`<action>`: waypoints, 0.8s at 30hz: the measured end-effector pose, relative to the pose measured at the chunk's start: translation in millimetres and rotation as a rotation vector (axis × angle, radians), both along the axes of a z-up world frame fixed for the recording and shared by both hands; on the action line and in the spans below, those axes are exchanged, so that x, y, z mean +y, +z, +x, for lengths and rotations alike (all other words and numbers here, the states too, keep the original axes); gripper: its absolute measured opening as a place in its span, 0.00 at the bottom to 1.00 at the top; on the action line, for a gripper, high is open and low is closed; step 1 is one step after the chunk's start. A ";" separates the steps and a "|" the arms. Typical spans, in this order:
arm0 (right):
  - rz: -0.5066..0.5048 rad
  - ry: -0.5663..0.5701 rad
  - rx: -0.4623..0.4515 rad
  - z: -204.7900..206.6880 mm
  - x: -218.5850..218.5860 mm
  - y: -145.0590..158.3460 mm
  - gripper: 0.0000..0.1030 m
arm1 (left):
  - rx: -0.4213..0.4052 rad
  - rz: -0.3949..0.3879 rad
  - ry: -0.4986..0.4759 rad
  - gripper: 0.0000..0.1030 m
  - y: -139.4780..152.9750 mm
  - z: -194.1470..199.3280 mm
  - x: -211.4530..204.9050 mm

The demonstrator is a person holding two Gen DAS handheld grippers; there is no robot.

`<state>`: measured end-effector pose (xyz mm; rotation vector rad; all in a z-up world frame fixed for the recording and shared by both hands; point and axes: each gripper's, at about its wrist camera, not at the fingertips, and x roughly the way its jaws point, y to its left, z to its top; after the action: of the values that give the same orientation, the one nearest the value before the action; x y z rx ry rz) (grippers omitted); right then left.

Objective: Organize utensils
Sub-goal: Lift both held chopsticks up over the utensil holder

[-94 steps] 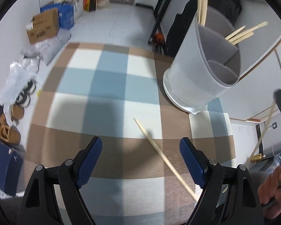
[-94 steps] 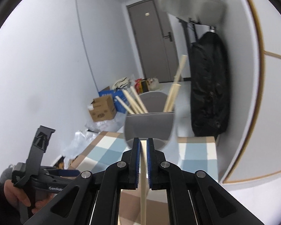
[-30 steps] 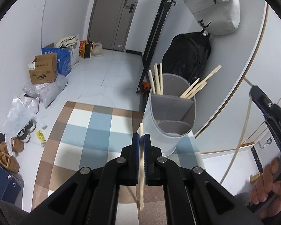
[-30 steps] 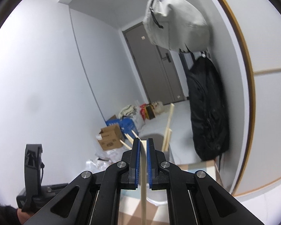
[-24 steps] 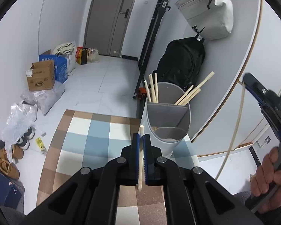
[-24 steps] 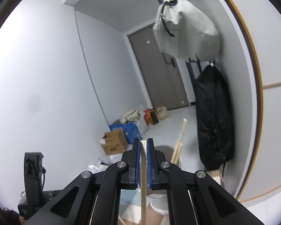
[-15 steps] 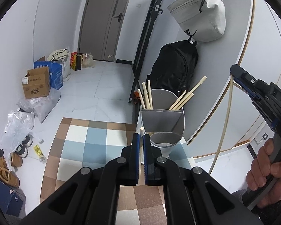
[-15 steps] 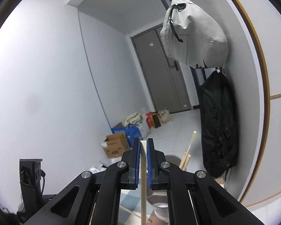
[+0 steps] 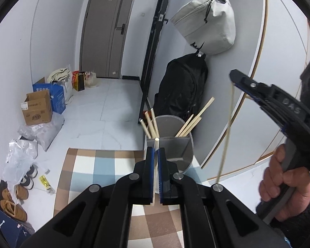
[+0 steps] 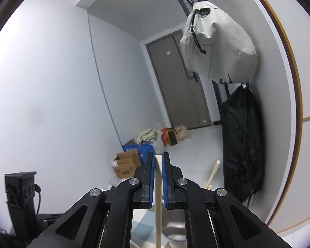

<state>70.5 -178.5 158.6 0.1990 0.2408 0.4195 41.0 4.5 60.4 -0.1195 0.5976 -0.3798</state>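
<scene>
Both tongs point(image 9: 155, 155) point(image 10: 158, 161) have risen, each clamping a chopstick point(image 9: 154, 171) point(image 10: 158, 196).

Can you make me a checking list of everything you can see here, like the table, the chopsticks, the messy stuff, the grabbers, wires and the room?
Surface: checked tablecloth in blue, brown and white.
Job's things: grey utensil holder with dividers; chopsticks in holder lean in its two back sections.
Clutter: cardboard box, blue box, plastic bags and shoes on the floor.
Grippers: left hand-held gripper shut on a chopstick; right hand-held gripper shut on another chopstick, held up by the person's right hand.
Cables: nothing seen.
Surroundings: grey door, beige bag hanging above a black backpack.
</scene>
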 end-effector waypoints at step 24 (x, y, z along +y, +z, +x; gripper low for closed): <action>-0.015 -0.034 -0.025 78.5 -0.4 33.2 0.06 | -0.122 -0.036 -0.095 0.00 75.8 46.7 -23.0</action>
<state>149.0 -178.9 191.9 0.1827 0.2154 0.3865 87.7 -18.5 136.3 -0.1017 0.4775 -0.4864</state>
